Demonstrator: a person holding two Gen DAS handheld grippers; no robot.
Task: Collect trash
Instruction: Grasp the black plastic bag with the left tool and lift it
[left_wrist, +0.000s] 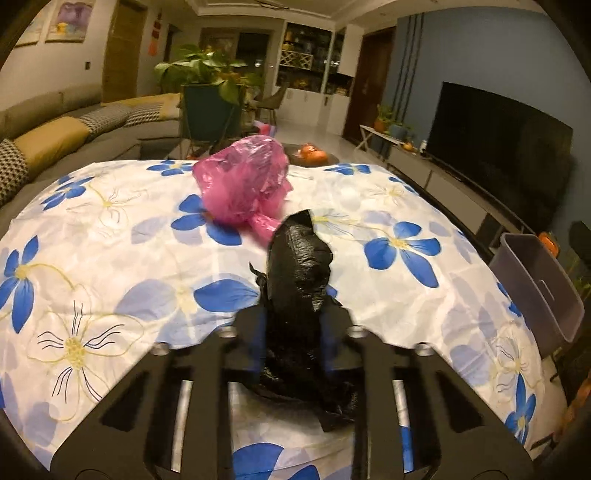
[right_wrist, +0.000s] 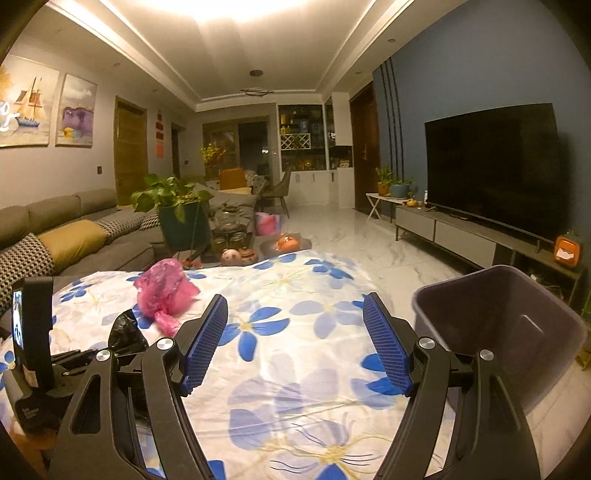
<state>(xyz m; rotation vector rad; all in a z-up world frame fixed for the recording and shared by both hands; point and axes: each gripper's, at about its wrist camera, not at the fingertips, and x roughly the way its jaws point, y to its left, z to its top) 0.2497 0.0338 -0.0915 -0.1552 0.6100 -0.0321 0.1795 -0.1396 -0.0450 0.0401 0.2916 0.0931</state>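
Observation:
My left gripper (left_wrist: 295, 317) is shut on a crumpled black plastic bag (left_wrist: 301, 266), which sticks up between its blue pads above the floral tablecloth (left_wrist: 110, 240). Beyond it lies a tied pink plastic bag (left_wrist: 245, 184) near the table's far side. In the right wrist view my right gripper (right_wrist: 295, 339) stands open over the cloth, nothing between its blue pads (right_wrist: 207, 339). There the pink bag (right_wrist: 166, 293) lies to the far left, and the black bag (right_wrist: 125, 332) shows beside the left gripper's body (right_wrist: 33, 354). A grey bin (right_wrist: 498, 332) stands at the table's right edge.
The grey bin (left_wrist: 539, 284) stands off the table's right edge. A sofa (right_wrist: 55, 236) runs along the left. A potted plant (right_wrist: 177, 206) and a low table with fruit (right_wrist: 284, 242) stand beyond the table. A TV (right_wrist: 491, 166) on a cabinet lines the right wall.

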